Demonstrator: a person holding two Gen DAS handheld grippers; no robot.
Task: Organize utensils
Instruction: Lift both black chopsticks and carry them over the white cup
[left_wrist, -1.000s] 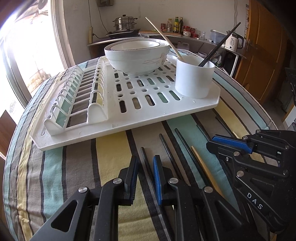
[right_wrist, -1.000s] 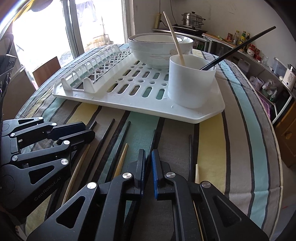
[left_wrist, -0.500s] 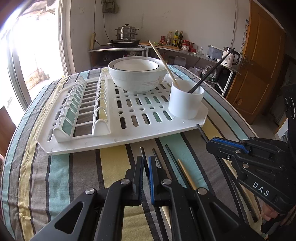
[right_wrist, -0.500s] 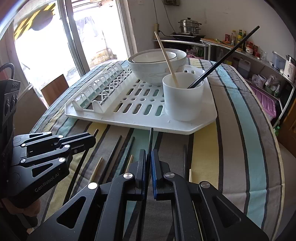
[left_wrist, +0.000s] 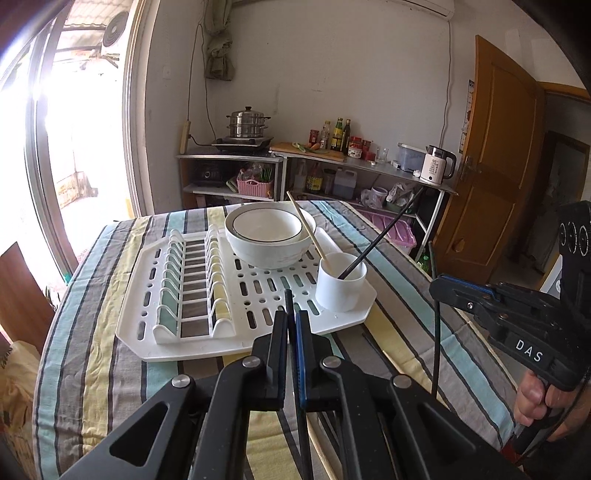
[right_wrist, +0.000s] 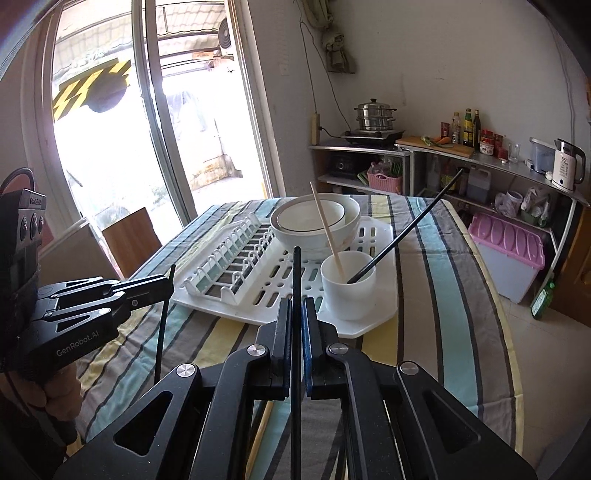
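My left gripper is shut on a black chopstick and holds it upright, well above the table. My right gripper is shut on another black chopstick, also lifted; it shows in the left wrist view with its chopstick hanging down. A white cup on the white drying rack holds one wooden chopstick and one black chopstick. Several chopsticks still lie on the striped cloth below.
Stacked white bowls sit on the rack behind the cup. The round table has a striped cloth. Kitchen shelves with a pot, bottles and a kettle stand behind, and a wooden door stands at the right.
Both grippers have closed on black chopsticks and risen from the tabletop, lifting the chopsticks upright; the rack and cup now look farther and lower.
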